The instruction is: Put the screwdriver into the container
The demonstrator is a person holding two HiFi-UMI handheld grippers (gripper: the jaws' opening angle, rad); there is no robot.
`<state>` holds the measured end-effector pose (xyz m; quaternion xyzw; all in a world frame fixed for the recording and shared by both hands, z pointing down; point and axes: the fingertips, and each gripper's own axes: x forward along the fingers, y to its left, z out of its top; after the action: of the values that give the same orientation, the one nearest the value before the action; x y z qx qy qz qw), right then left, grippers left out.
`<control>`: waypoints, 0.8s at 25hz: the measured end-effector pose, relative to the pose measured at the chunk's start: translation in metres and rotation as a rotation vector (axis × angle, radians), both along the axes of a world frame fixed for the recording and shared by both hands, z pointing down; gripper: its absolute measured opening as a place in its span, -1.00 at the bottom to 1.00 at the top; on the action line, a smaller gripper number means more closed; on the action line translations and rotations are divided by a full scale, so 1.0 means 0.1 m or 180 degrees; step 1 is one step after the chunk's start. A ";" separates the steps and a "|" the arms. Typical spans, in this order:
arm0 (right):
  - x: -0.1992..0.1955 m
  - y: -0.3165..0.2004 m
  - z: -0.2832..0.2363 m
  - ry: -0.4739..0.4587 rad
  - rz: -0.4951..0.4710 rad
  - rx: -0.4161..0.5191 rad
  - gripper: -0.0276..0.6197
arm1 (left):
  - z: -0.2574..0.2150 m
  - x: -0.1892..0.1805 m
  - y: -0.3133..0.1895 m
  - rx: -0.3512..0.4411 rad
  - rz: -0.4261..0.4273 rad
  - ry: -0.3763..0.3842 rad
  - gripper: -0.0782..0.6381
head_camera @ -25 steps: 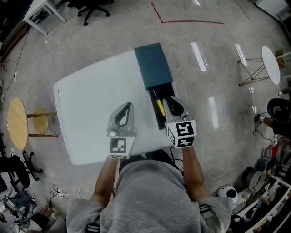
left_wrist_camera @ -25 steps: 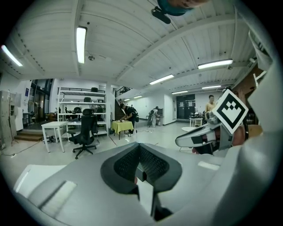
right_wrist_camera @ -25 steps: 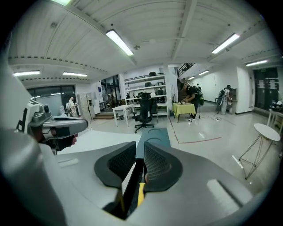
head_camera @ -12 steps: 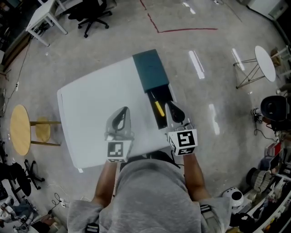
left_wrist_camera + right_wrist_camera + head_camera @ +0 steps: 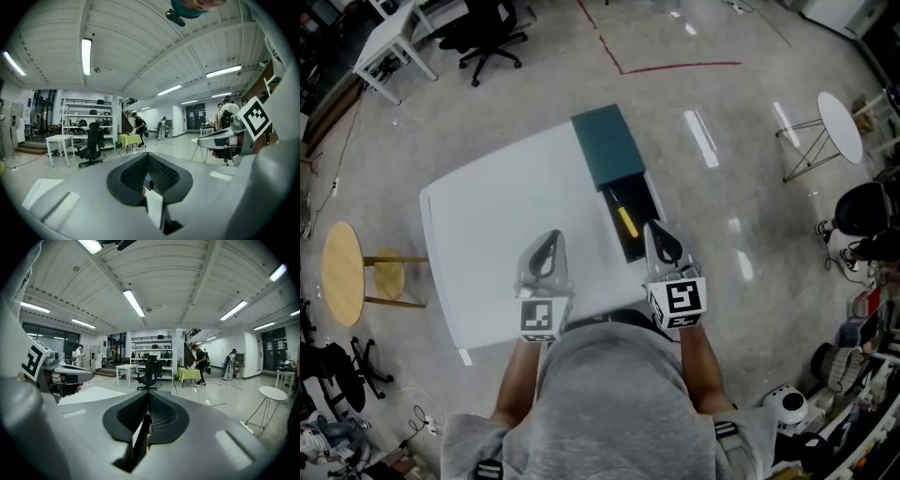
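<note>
On the white table (image 5: 487, 234) stands a teal container (image 5: 606, 148) with its dark drawer (image 5: 639, 202) pulled out toward me. A yellow-handled screwdriver (image 5: 626, 222) lies inside the drawer. My right gripper (image 5: 653, 228) hovers at the drawer's near right corner, just right of the screwdriver. Its jaws have just been closing and now stand shut with nothing between them (image 5: 149, 397). My left gripper (image 5: 550, 236) floats over bare table left of the drawer, shut and empty (image 5: 147, 159).
A round wooden stool (image 5: 342, 267) stands left of the table and a white round side table (image 5: 839, 127) at the right. An office chair (image 5: 492, 23) and a white desk (image 5: 389, 42) are beyond the table. Clutter lines the lower right floor.
Both grippers have drawn back toward me. The right one has pulled off the drawer, where the screwdriver stays lying.
</note>
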<state>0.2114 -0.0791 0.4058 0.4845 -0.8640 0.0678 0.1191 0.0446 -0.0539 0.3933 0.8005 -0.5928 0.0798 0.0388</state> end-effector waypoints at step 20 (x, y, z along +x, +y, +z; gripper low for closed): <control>0.03 0.02 0.04 0.0000 0.0021 -0.0068 -0.91 | 0.01 0.01 -0.03 0.0001 0.0018 -0.0021 -0.75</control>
<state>0.2140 -0.0768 0.4095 0.4861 -0.8616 0.0774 0.1240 0.0456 -0.0567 0.3944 0.8019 -0.5906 0.0824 0.0364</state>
